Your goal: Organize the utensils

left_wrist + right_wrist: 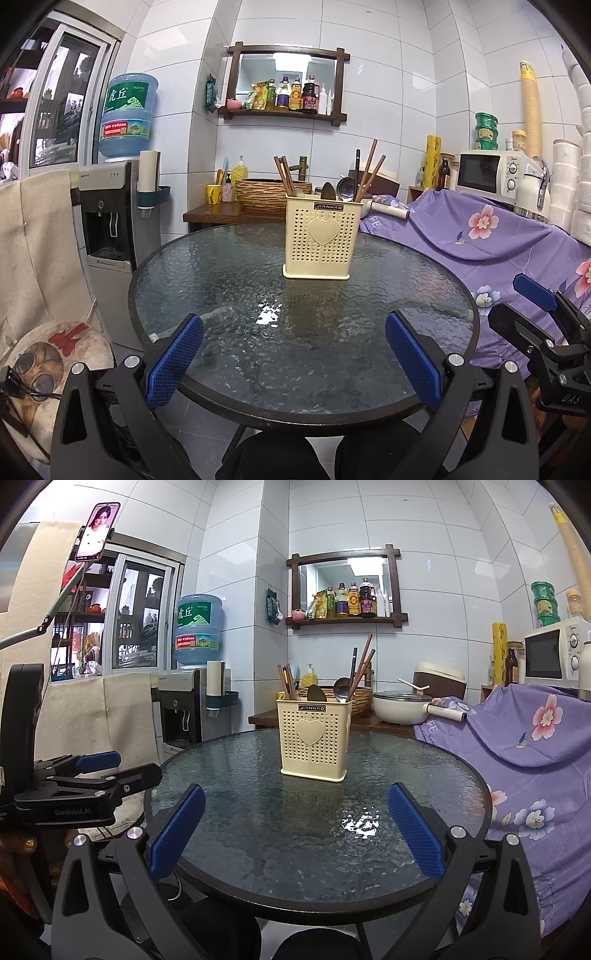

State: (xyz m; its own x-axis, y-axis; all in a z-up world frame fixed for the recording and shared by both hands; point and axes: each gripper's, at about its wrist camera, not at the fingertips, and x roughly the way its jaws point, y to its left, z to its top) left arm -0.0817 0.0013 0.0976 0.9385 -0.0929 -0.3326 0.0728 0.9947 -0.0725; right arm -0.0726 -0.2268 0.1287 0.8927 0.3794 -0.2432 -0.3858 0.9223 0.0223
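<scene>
**Utensil caddy on glass table**

A round table [207, 280] bore a cream caddy [320, 240] toward its far side, holding chopsticks [369, 173] and spoons [327, 192] upright. Left gripper [294, 356] and right gripper [295, 836] hovered at the near rim, fingers apart, empty.

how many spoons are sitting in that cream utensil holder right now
2 spoons show. A dark bronze spoon stands near the middle of the cream utensil holder, and a silver spoon stands just right of it, beside the chopsticks. Others may be hidden inside the holder.
</scene>
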